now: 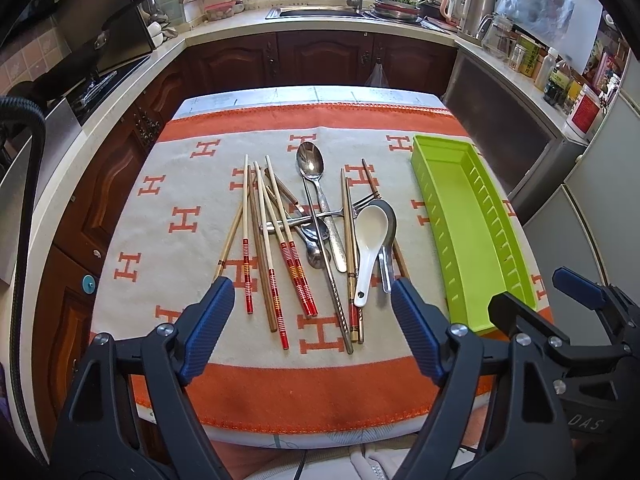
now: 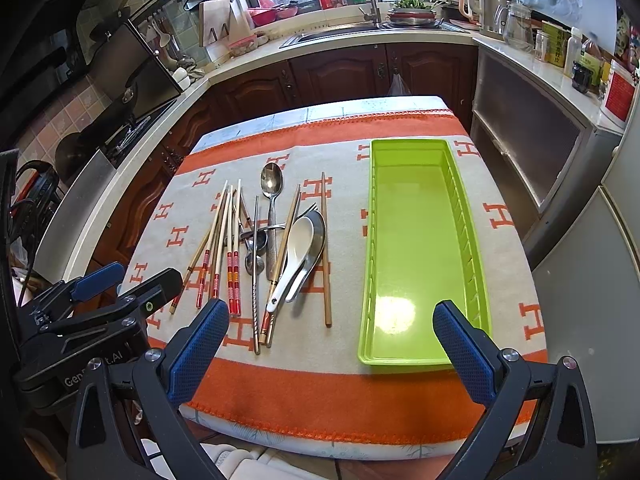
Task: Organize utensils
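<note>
Bright window daylight, fisheye-warped edges

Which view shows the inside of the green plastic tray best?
The right wrist view: the long green plastic tray lies almost head-on, its whole floor visible and bare. The left wrist view shows the tray obliquely at the right, its near corner hidden behind the right gripper.

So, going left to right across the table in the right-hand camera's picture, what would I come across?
Red-ended chopsticks → twisted metal chopstick → big metal spoon → white ceramic spoon → lone wooden chopstick → empty green tray, all on the orange-bordered cloth.
</note>
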`<state>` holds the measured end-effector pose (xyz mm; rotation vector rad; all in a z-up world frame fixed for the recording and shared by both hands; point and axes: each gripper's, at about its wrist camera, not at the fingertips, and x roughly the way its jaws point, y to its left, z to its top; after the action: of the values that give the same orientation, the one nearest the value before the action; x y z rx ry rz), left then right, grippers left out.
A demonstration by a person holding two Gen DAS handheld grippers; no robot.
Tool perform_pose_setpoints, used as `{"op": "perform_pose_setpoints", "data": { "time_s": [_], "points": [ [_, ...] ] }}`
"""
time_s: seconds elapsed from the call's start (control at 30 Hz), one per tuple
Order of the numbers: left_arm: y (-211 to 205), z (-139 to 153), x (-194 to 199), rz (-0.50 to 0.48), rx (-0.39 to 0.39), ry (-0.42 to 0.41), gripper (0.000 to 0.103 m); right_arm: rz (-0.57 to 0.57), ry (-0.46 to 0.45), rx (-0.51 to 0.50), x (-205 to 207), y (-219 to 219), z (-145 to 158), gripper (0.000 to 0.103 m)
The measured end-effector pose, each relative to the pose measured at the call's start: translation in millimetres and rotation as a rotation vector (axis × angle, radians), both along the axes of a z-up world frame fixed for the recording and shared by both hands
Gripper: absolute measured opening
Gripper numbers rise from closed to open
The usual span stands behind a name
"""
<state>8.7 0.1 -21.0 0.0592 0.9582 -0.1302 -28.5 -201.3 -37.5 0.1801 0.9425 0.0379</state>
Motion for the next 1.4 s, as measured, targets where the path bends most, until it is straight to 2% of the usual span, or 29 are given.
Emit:
{"op": "perform_pose_setpoints", "data": {
  "time_s": [0.47,0.77,0.9,1.07,1.27,1.4],
  "points": [
    [3.0,-0.2,-1.3,-0.008,-0.010,-0.001,0.079,0.000,0.002,0.012,-1.3,-0.6,-0.6,0.103],
    [19.7,1.2,6.0,-0.004,-0.065,-0.012,0.079,-0.004,-0.020,0.045,-3.9,3.3,2.0,0.103],
    [32.2,1.0,12.2,0.003,-0.091,-0.014,0.079,0.013,-0.020,0.059,-1.7,6.3,2.6,0.103],
    [49.7,2.6,21.4,0.014,-0.064,-0.031,0.077,0.021,-0.045,0.062,1.4,9.6,7.4,0.102],
    [87.2,-0.7,36.3,0.047,-0.113,-0.019,0.077,0.028,-0.049,0.069,14.2,13.7,10.6,0.102],
    [113.8,-2.8,42.5,0.084,-0.113,-0.041,0.077,0.038,-0.047,0.029,27.4,23.6,11.2,0.102]
  ]
}}
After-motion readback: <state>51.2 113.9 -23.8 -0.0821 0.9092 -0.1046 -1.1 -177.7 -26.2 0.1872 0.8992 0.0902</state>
